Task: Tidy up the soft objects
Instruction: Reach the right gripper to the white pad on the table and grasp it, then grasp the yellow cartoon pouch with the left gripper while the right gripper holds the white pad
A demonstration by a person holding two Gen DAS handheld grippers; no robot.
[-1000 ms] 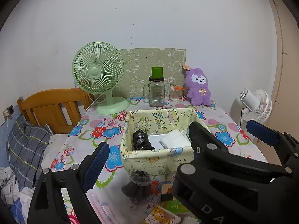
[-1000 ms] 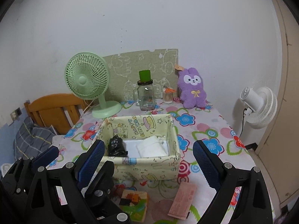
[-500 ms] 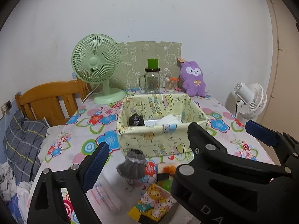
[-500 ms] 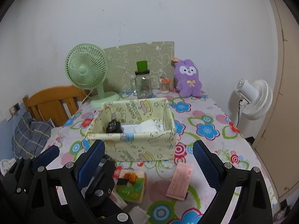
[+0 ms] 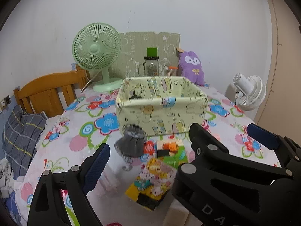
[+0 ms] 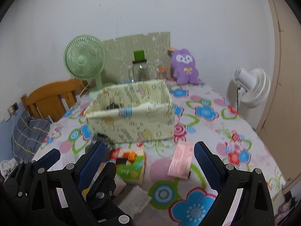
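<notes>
Left claw (image 5: 148,154) open | grey sock (image 5: 131,144) between fingers, untouched

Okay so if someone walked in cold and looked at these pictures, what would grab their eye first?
Probably the pale yellow cartoon-print fabric bin at the middle of the flower-patterned tablecloth, with a gray sock lying just in front of it. Behind it, along the wall, stand a mint green fan and a purple plush bunny. Both tools are open and empty in the foreground.

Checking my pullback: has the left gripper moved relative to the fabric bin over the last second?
Yes. In the left wrist view, the left gripper has dropped and backed away from the fabric bin; its interior, seen earlier, now hides behind the near wall.
</notes>
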